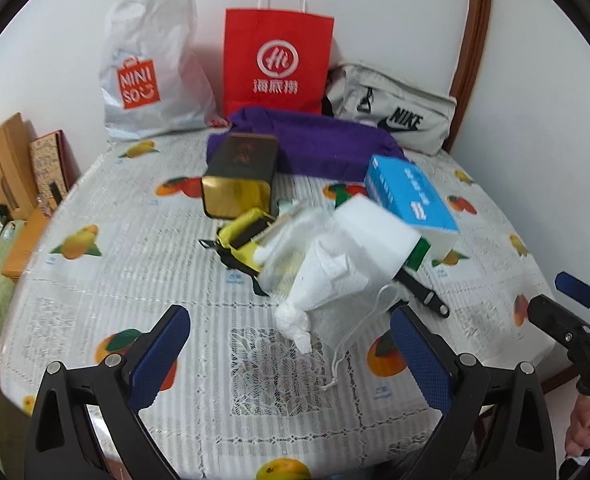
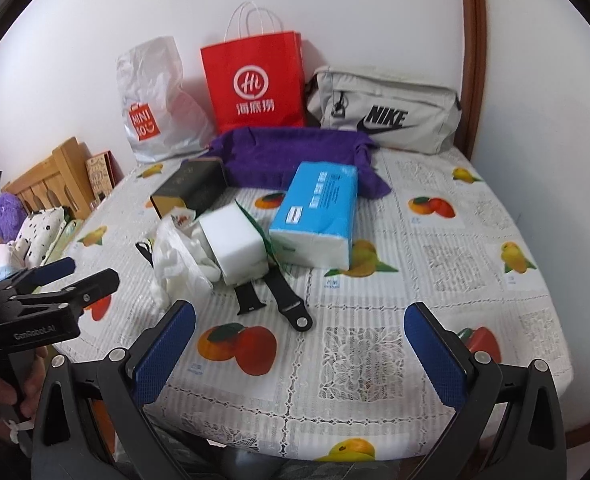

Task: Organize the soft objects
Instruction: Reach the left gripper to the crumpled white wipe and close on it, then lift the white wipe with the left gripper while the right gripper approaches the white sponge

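Note:
A pile sits mid-table: a white sponge block (image 1: 375,236) (image 2: 235,240), crumpled white tissue in a clear bag (image 1: 323,280) (image 2: 179,264), a blue tissue pack (image 1: 409,196) (image 2: 317,212) and a purple cloth (image 1: 315,140) (image 2: 295,156) behind. My left gripper (image 1: 291,360) is open and empty, just short of the tissue. My right gripper (image 2: 299,356) is open and empty, near the table's front edge, in front of a black watch strap (image 2: 279,296). Each gripper shows at the other view's edge.
A dark tin box (image 1: 239,176) (image 2: 191,188) lies on its side. A Miniso plastic bag (image 1: 151,68), a red paper bag (image 1: 275,64) and a grey Nike bag (image 1: 395,112) stand against the back wall. Wooden furniture (image 1: 3,168) is to the left.

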A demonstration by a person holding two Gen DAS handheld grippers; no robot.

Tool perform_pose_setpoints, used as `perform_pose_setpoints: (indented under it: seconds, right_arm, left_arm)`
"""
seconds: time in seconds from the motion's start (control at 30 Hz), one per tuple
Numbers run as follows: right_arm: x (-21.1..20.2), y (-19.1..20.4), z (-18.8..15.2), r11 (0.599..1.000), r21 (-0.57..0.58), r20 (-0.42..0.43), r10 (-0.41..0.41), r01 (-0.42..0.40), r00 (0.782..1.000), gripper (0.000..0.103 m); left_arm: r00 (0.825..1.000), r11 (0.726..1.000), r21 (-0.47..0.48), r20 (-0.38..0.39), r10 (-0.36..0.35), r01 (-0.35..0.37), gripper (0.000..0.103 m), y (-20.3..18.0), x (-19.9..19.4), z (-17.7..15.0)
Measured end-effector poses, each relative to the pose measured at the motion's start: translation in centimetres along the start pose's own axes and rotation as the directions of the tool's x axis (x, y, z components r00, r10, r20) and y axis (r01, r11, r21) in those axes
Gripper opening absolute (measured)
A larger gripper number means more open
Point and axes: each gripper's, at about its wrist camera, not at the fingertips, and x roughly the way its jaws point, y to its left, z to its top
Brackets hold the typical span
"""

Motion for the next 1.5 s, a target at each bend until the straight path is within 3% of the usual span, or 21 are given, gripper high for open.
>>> perform_pose_setpoints:
  seconds: [0.17, 0.33, 0.6, 0.77, 0.93, 1.33, 1.5]
  right_arm:
    - [2.1, -0.1, -0.4, 1.000, 0.001, -0.029, 0.010, -0.010, 1.000, 0.103]
    - [3.6, -0.5, -0.5, 0.999, 0.009, -0.031, 0.036, -0.036, 0.999, 0.103]
    - [6.0, -0.7, -0.4, 0.998, 0.026, -0.069, 0.064, -0.063, 0.996, 0.103]
    - [7.5, -0.7, -0.7, 0.997, 0.029, -0.101, 0.074, -0.072, 0.992, 0.103]
    - [8.6, -0.4, -0.8, 0.997, 0.025, -0.121, 0.079, -0.077, 0.989, 0.102]
    - [9.0, 0.3, 0.8, 0.991, 0.006, -0.072, 0.134, -0.134, 0.988, 0.099]
    - [10.1, 1.4, 1.8, 0.979, -0.019, -0.061, 0.202, -0.203, 0.978, 0.087]
  left_arm:
    - [1.000, 1.000, 0.029, -0.021, 0.007, -0.006, 0.086, 0.1, 2.4, -0.5]
    - [0.999, 0.998, 0.058, -0.033, -0.010, 0.011, 0.078, 0.4, 4.3, -0.7]
    - [0.997, 0.996, 0.066, -0.062, -0.053, 0.058, 0.049, 0.7, 6.4, -0.5]
    - [0.989, 0.989, 0.071, -0.083, -0.122, 0.128, 0.024, 0.5, 7.2, -0.9]
    - [0.989, 0.987, 0.091, -0.075, -0.129, 0.136, 0.022, 0.5, 7.0, -0.9]
    - [0.998, 0.998, -0.011, -0.040, -0.056, 0.056, 0.022, 4.3, 5.3, 0.1]
    - [0.997, 0.997, -0.044, -0.052, -0.060, 0.058, 0.022, 5.0, 5.7, 0.0]
